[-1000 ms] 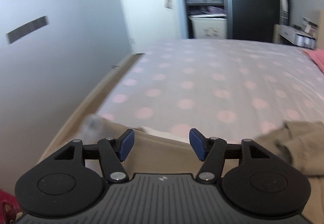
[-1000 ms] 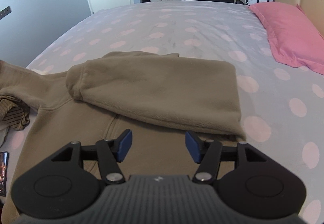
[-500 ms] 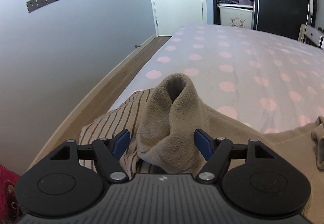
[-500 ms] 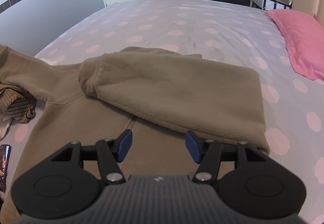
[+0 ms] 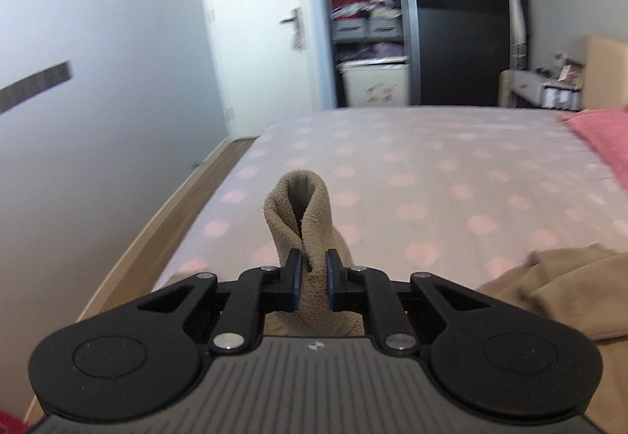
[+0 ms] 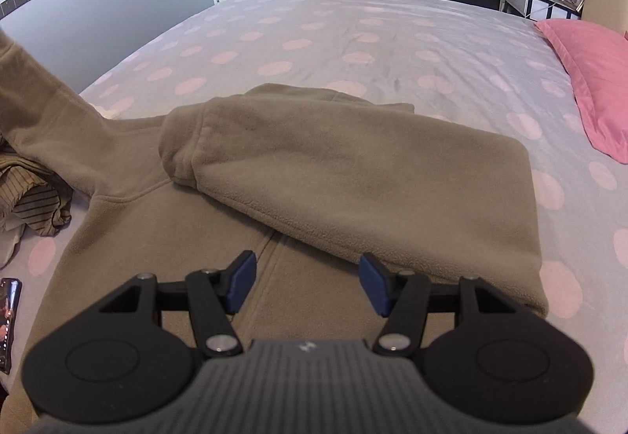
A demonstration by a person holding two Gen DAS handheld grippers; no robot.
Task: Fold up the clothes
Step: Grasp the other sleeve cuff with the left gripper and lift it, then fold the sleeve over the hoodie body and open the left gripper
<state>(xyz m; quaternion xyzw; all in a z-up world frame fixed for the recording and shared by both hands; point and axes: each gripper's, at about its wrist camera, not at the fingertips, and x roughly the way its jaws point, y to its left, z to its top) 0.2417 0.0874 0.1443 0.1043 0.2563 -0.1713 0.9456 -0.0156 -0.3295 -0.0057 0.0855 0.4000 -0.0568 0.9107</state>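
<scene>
A tan fleece jacket (image 6: pixel 219 237) lies front up on the polka-dot bed (image 6: pixel 353 37). Its right sleeve (image 6: pixel 353 174) is folded across the chest. My left gripper (image 5: pixel 313 277) is shut on the cuff of the left sleeve (image 5: pixel 300 206) and holds it lifted above the bed edge; in the right wrist view that sleeve (image 6: pixel 43 119) rises toward the upper left. My right gripper (image 6: pixel 307 282) is open and empty, hovering over the jacket's lower front near the zip seam. More of the jacket (image 5: pixel 557 288) shows in the left wrist view at the right.
A striped brown garment (image 6: pixel 31 198) lies crumpled at the bed's left edge. A phone (image 6: pixel 8 320) lies at the lower left. A pink pillow (image 6: pixel 588 76) sits at the right. A wall and wood floor (image 5: pixel 188 210) run along the left of the bed.
My left gripper has closed on the sleeve cuff and lifted it up off the striped garment. My right gripper has stayed open, moving slightly forward over the jacket.
</scene>
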